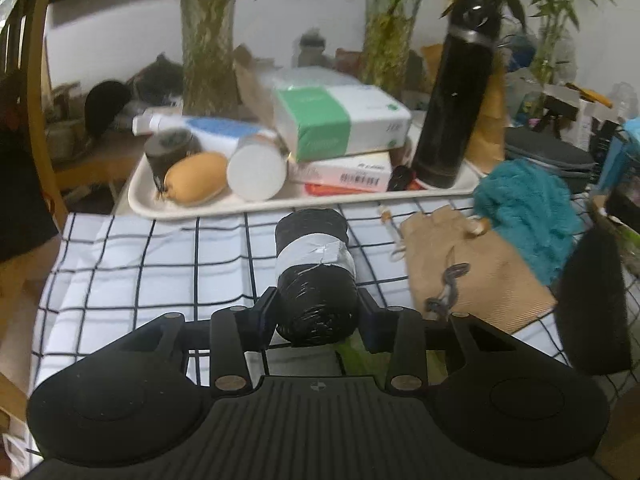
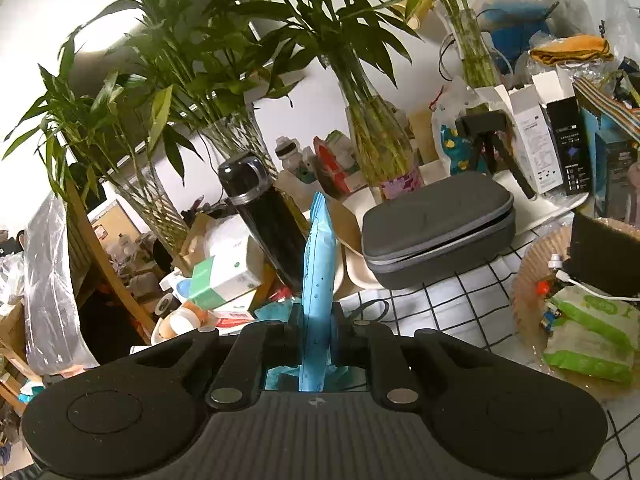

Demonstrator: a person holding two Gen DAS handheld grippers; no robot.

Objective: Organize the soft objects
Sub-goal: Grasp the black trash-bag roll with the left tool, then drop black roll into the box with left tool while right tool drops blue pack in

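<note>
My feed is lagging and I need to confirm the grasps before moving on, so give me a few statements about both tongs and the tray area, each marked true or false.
1. The left tongs are shut on a black roll with a grey tape band. True.
2. The right tongs are open and hold nothing. False: they are shut on a thin blue packet that stands on edge between the fingers.
3. The black bottle lies on its side in the cream tray. False: it stands upright at the tray's right end.
4. A green and white pack rests on top of other boxes in the tray. True.
5. A teal fluffy item lies on the checked cloth beside a tan glove. True.
</note>
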